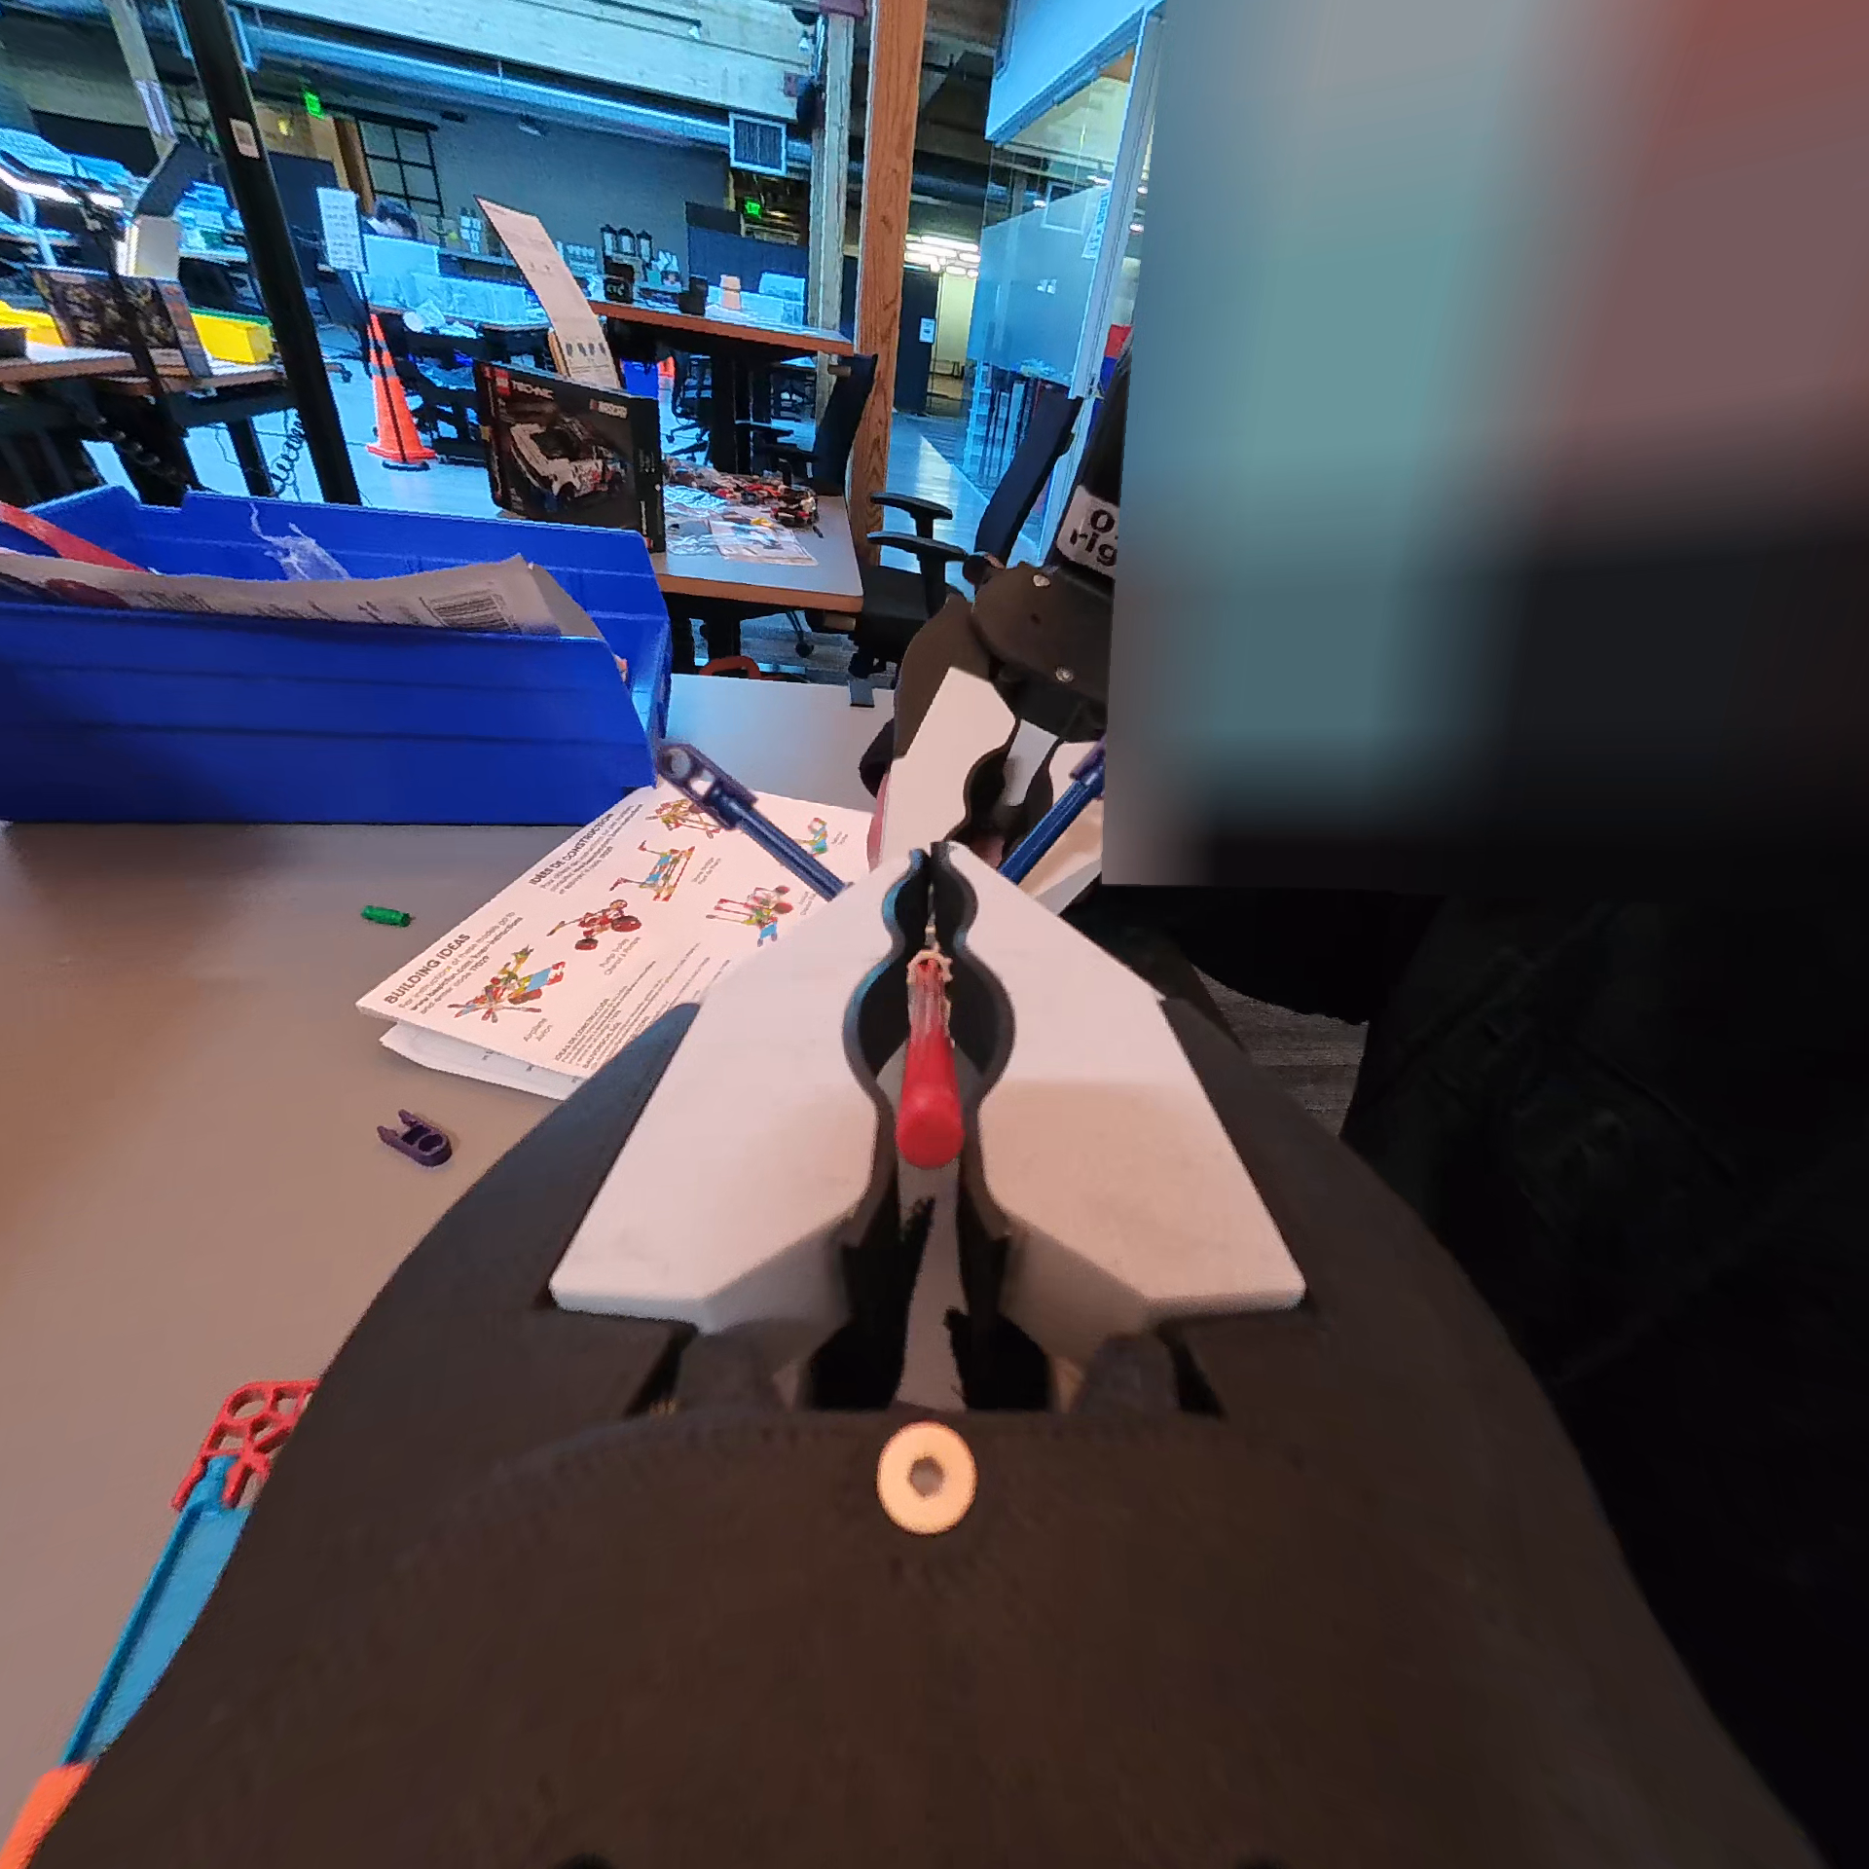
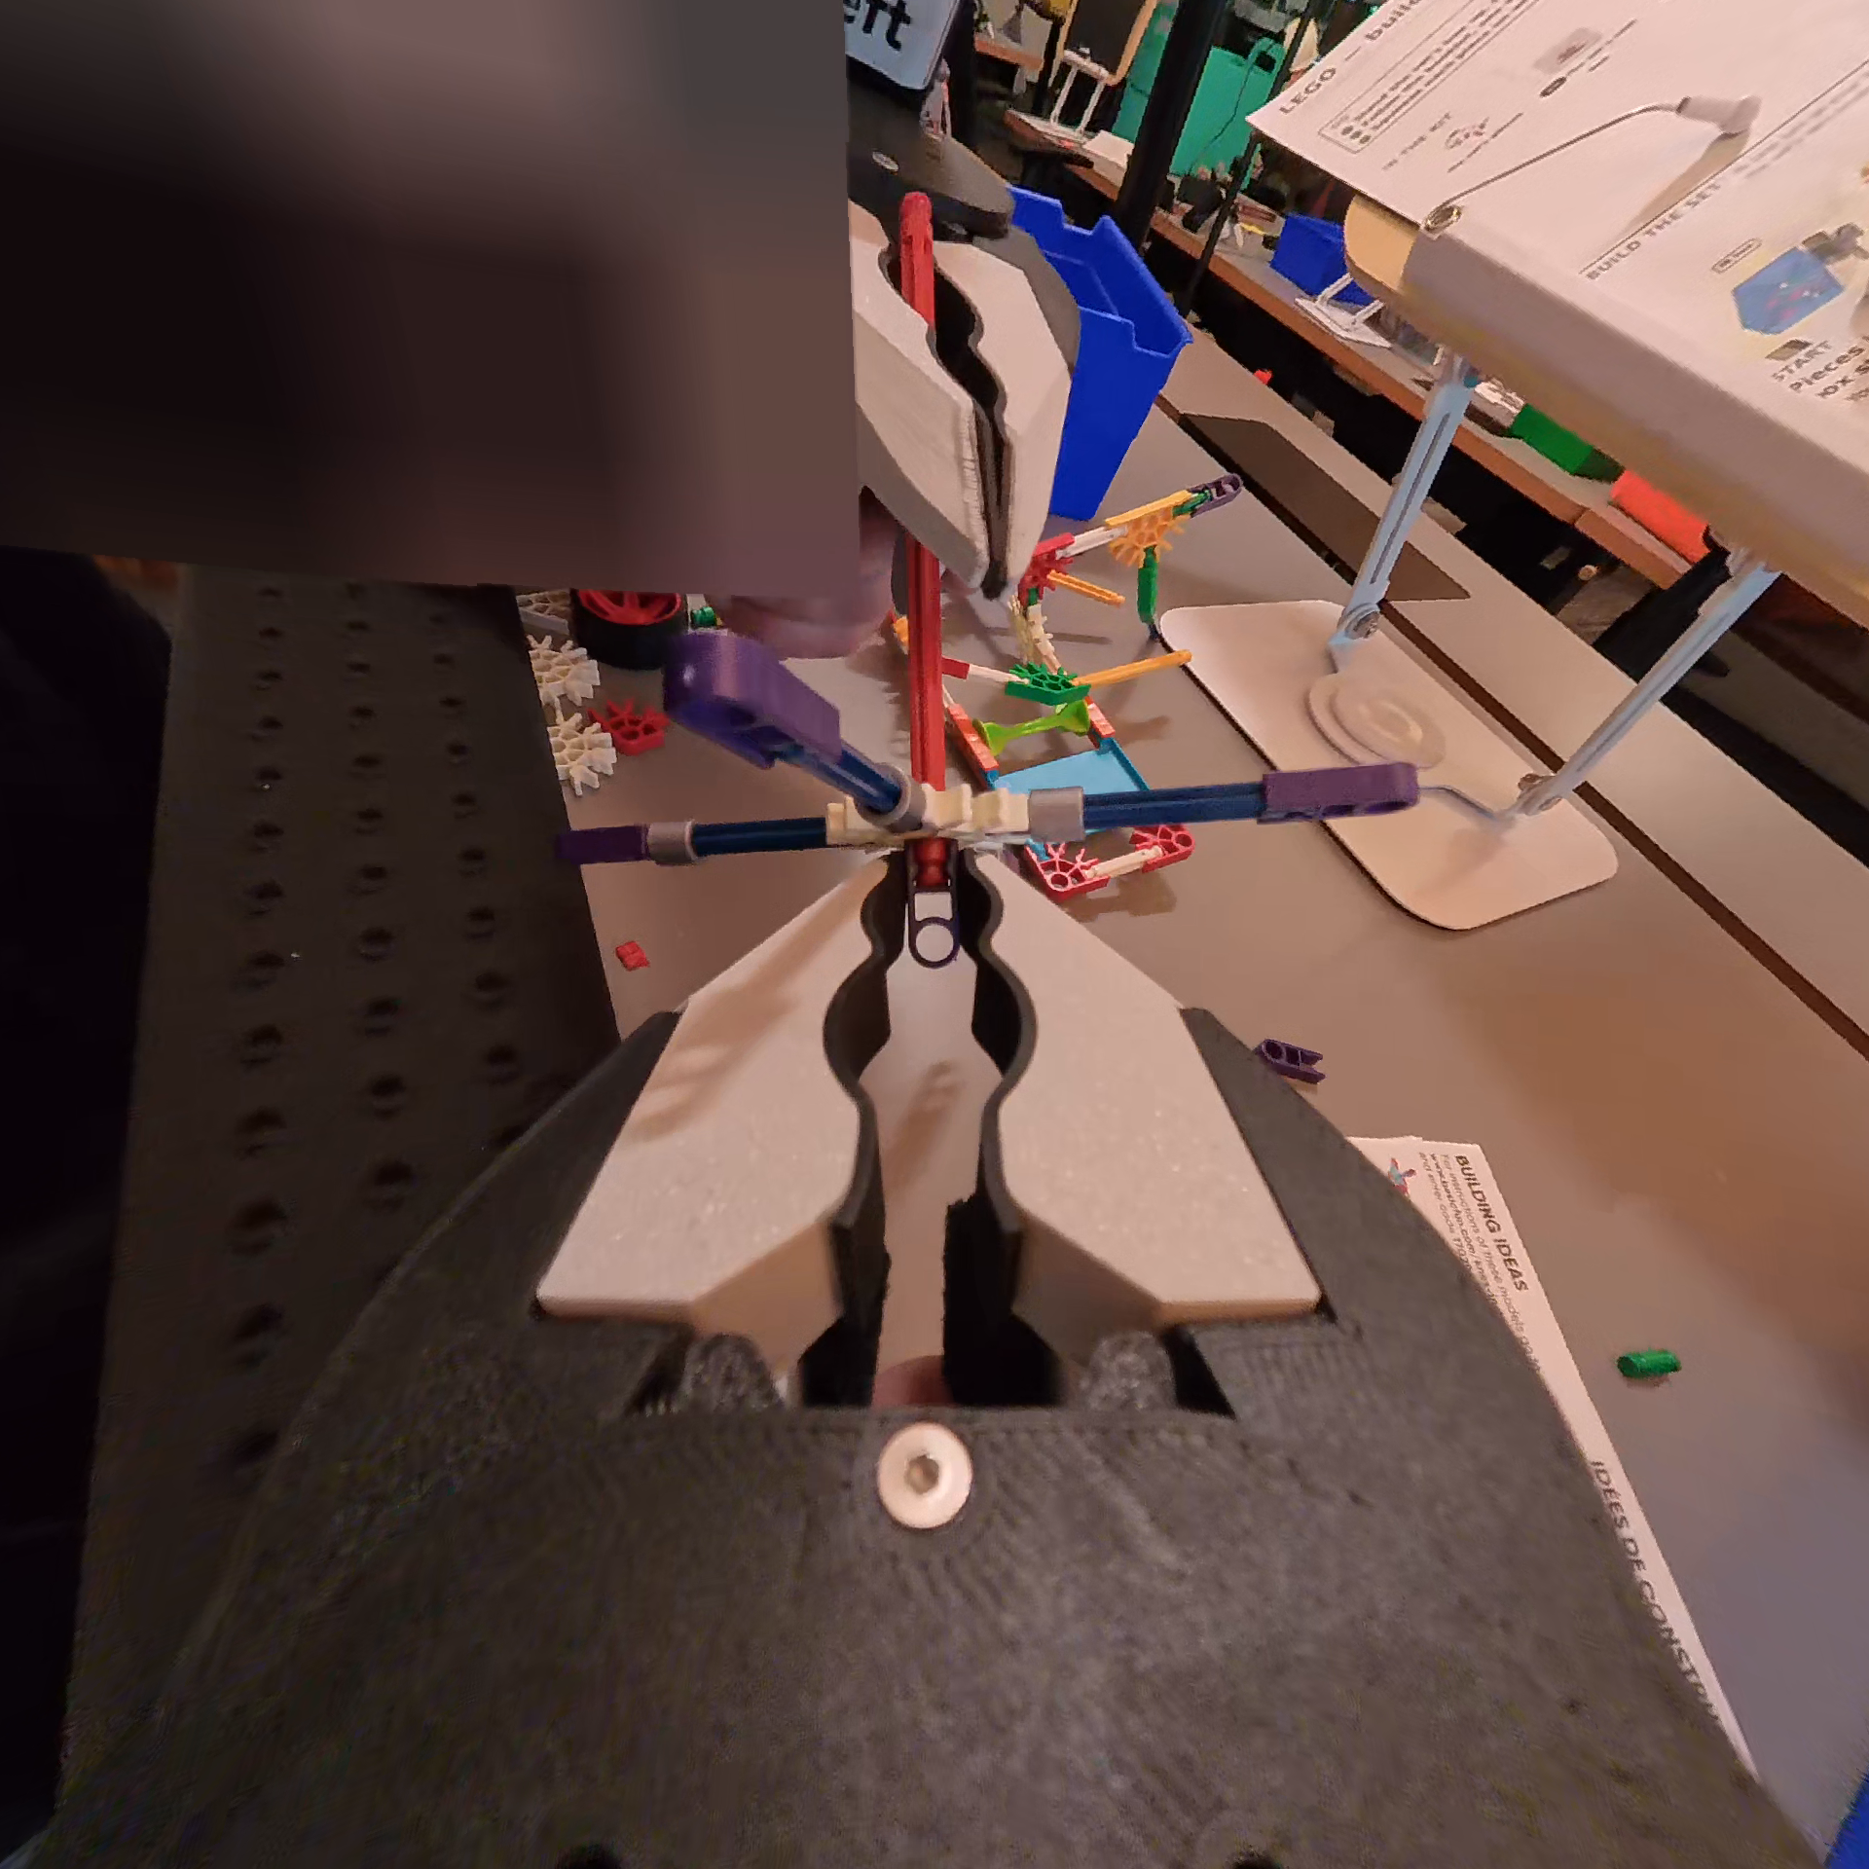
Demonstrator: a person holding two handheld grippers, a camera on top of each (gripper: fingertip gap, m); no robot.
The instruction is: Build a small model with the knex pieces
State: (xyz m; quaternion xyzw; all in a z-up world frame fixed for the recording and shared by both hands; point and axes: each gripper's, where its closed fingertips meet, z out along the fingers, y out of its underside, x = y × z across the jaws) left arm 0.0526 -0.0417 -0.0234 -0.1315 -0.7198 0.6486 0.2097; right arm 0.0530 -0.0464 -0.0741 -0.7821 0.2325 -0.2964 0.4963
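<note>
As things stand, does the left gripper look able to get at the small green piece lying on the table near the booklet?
Probably not as is. The left gripper is shut on the red rod, so its jaws are occupied. The green piece itself lies in the open on the table, beside the booklet, with nothing over it.

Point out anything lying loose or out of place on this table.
Stray pieces lie apart from the colourful build: a purple connector, a green piece and a small red bit. The instruction booklet lies askew.
</note>
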